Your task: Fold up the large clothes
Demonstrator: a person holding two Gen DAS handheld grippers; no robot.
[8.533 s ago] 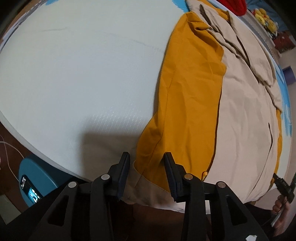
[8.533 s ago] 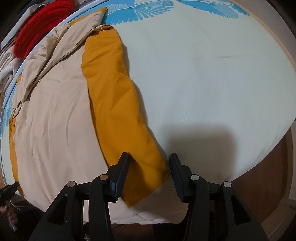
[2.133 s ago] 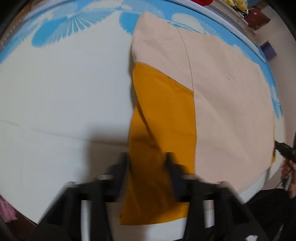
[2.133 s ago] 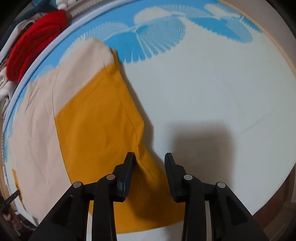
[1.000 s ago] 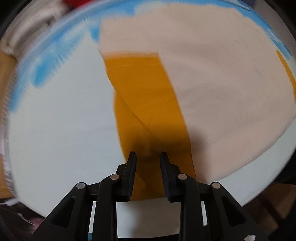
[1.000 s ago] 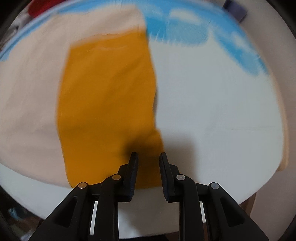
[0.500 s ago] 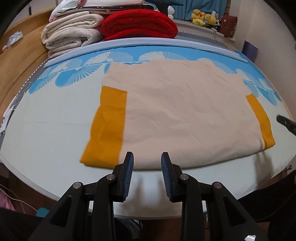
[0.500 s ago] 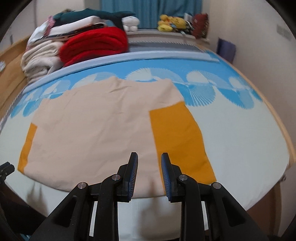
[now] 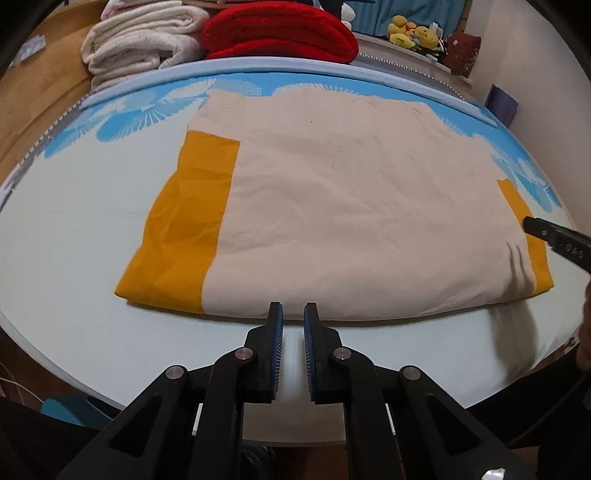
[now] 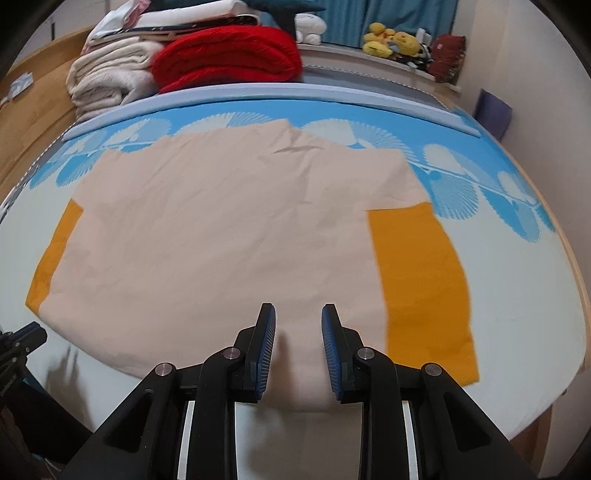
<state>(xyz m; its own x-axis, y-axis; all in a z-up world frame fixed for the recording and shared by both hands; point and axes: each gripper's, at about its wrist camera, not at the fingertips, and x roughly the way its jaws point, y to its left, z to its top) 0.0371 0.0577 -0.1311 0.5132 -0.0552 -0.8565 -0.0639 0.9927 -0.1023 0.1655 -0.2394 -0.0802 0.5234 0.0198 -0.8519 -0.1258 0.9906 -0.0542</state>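
Note:
A large beige cloth with orange side panels lies flat and spread across the bed; it also shows in the right wrist view. My left gripper hovers just in front of its near edge, fingers a narrow gap apart, holding nothing. My right gripper is open and empty above the cloth's near edge, left of the orange panel. The right gripper's tip shows at the right edge of the left wrist view.
The bed's sheet is pale with a blue fan pattern at the far side. Folded white blankets and a red blanket are stacked behind the bed. Plush toys sit on a far shelf. A wall stands at the right.
Both grippers let go of the orange corners and pulled back to the near edge. The cloth now lies spread flat. The left fingers have closed to a narrow gap; the right have opened wider.

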